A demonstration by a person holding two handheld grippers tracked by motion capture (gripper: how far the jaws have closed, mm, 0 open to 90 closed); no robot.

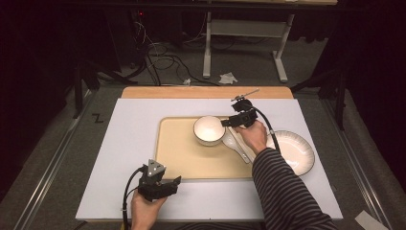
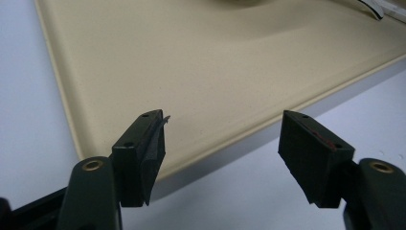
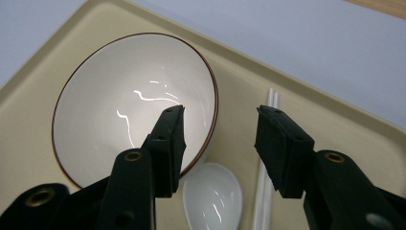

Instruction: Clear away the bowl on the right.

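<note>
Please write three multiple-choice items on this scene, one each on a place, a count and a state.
1. Where does the bowl stand?
A. on the tray
B. on the plate
C. on the floor

2. How many spoons lie on the tray?
A. none
B. one
C. three

3. How do the right tool's jaws stand?
A. shut on the bowl
B. shut on the spoon
C. open

Key: 1 A, the bowl sits in the tray's far part; 2 B, a single white spoon lies beside the bowl; 3 C, the right gripper view shows a wide gap between the jaws, above the bowl's rim.
</note>
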